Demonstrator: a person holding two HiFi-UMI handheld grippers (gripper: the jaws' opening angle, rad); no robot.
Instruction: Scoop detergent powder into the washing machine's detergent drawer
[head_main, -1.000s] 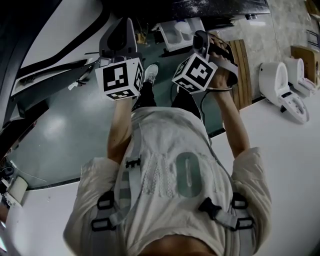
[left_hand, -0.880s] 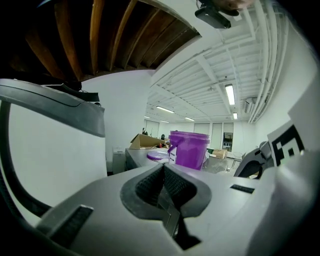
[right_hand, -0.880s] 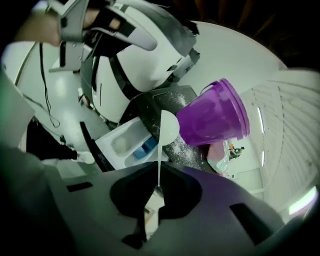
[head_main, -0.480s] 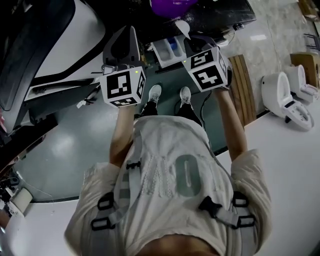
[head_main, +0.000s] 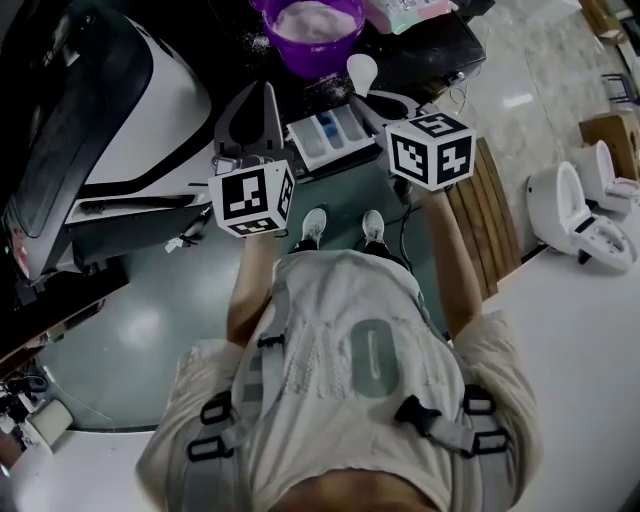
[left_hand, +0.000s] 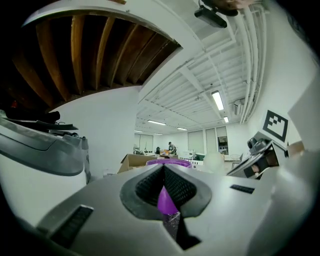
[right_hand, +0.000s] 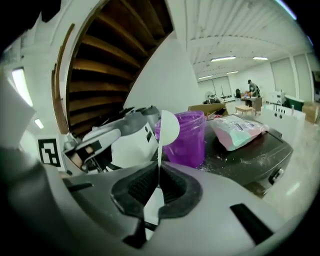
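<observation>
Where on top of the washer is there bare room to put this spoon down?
Free: the dark machine top in front of the pastel detergent bag, though dusted with powder. Crowded: the purple plastic bowl stands close beside the bag, with the white plastic spoon in the right tongs before it.

Clear gap from detergent drawer (head_main: 330, 133) up to purple bowl (head_main: 310, 35); washing machine (head_main: 130, 110) blocks left, detergent pouch (head_main: 408, 12) crowds bowl's right.
</observation>
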